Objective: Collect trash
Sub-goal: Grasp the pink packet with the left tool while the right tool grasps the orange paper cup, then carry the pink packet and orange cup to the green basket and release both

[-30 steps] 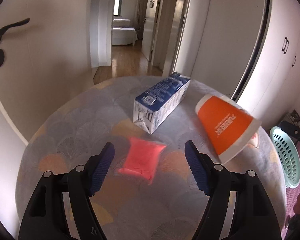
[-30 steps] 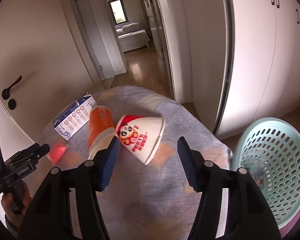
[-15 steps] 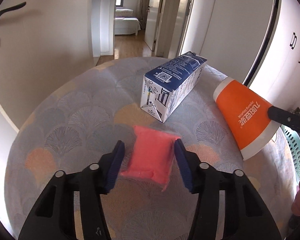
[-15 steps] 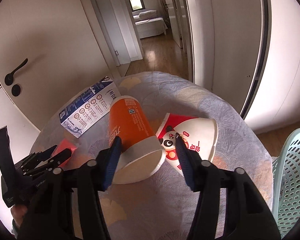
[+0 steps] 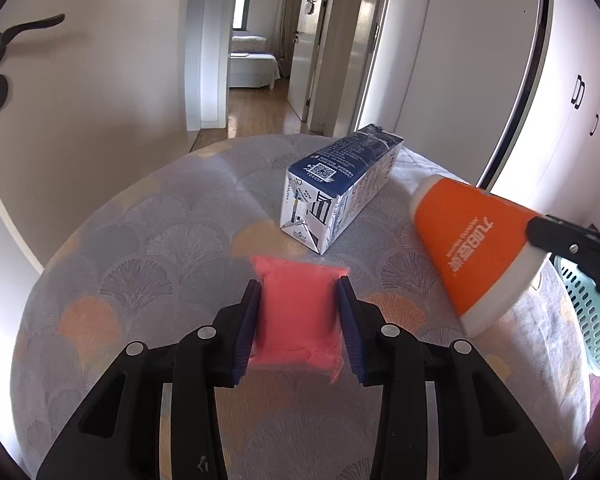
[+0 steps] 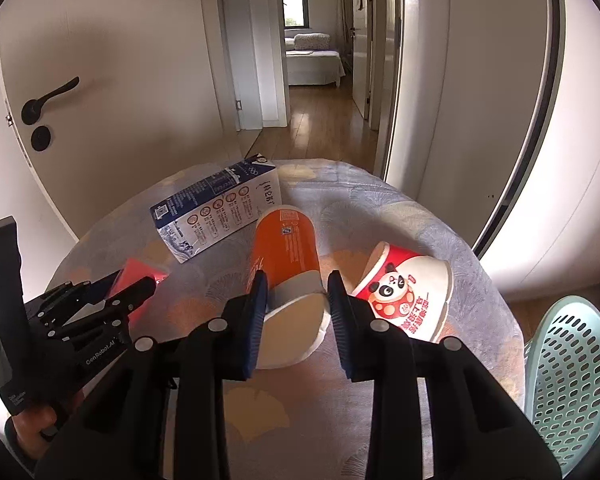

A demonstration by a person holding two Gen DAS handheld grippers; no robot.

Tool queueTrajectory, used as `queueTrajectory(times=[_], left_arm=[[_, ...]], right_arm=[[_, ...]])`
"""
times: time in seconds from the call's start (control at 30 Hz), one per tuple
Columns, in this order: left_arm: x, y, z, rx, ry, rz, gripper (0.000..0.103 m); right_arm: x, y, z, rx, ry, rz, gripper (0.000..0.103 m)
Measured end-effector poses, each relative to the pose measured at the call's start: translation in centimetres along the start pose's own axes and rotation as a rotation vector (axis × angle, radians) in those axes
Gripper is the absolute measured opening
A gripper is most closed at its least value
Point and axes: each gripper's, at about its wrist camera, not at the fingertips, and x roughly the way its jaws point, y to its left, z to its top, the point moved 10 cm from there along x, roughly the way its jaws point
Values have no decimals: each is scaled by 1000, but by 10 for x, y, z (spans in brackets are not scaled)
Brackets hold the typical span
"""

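Left black two-finger gripper with blue pads clamped onto the soft pink packet, low over the table. Right black two-finger gripper pinched around the wide end of the orange paper cup, lying on its side.

On the round table, a packet lies nearest; a carton lies behind it, two cups to its right, and a basket beyond the table's right edge.

Pink packet, carton, two tipped cups on table.
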Motion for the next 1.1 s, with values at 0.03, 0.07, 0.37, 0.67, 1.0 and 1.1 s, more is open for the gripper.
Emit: queueTrajectory(times=[0.03,0.07,0.37,0.67,1.0,1.1], left_arm=[[-2,0,0,-3,-3,-3,37],[-2,0,0,-5,-5,-5,37],[-1,-1,0,-3,-5,-24,37],[-3,-14,2,34,-20,-57,37],[-28,-37,9,77,-70,-127,37],[-41,-55,12,107,-94,-144,37]], right_arm=[[2,2,0,6,-2,-4,33],[4,3,-1,16,2,4,33],[37,5,-26,138,90,90,46],[31,6,-33,184,78,130,33],[-26,-16,-38,223,-14,131,31],[-45,-30,-41,237,-42,111,31]])
